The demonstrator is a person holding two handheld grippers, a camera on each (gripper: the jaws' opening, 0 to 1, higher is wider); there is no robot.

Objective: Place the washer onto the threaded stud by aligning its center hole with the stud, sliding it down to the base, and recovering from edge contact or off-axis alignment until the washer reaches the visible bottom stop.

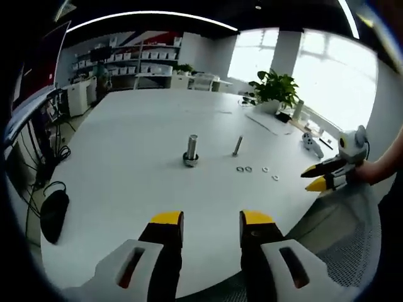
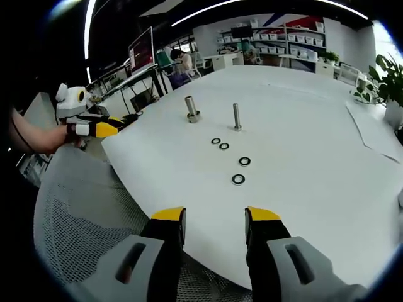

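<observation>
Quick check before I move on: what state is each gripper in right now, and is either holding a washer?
Left gripper: open, jaws apart, holding nothing.
Right gripper: open, jaws apart, holding nothing; small metal ring washers lie on the white table.

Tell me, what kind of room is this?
Probably an open office or lab. A large white table fills the middle, shelving with storage boxes lines the far wall, a monitor stands at a side desk, and a potted plant sits by bright windows.

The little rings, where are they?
In the right gripper view, four washers lie loose on the white table, just in front of the thin threaded stud.
</observation>
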